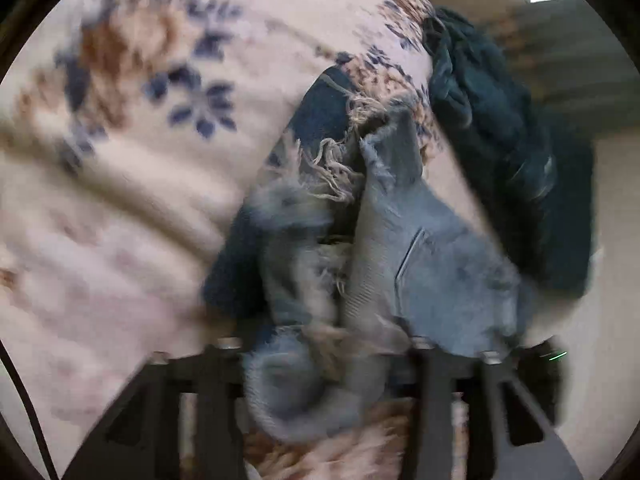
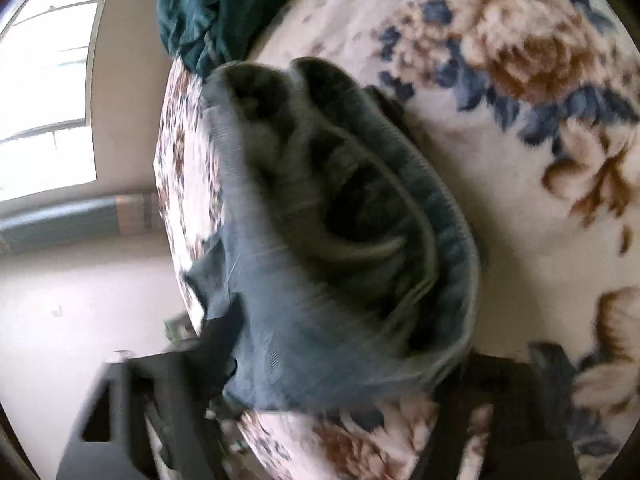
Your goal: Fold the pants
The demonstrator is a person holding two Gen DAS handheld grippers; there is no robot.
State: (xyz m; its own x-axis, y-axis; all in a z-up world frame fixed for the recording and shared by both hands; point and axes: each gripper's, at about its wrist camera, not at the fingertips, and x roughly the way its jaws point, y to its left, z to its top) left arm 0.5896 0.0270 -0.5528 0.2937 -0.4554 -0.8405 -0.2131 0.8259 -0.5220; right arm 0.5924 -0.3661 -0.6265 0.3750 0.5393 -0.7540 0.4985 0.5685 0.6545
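The pants are blue-grey denim with frayed hems. In the left wrist view the frayed leg ends (image 1: 360, 216) hang bunched between the fingers of my left gripper (image 1: 324, 364), which is shut on them above the floral blanket (image 1: 140, 160). In the right wrist view the open waistband (image 2: 340, 220) fills the middle, and my right gripper (image 2: 320, 396) is shut on its near edge. Both views are blurred by motion, and the fingertips are hidden under the cloth.
A dark teal garment (image 1: 500, 128) lies heaped at the blanket's edge; it also shows in the right wrist view (image 2: 208, 12). The bed's edge drops to pale floor (image 2: 80, 300). A bright window (image 2: 44, 92) is at the left.
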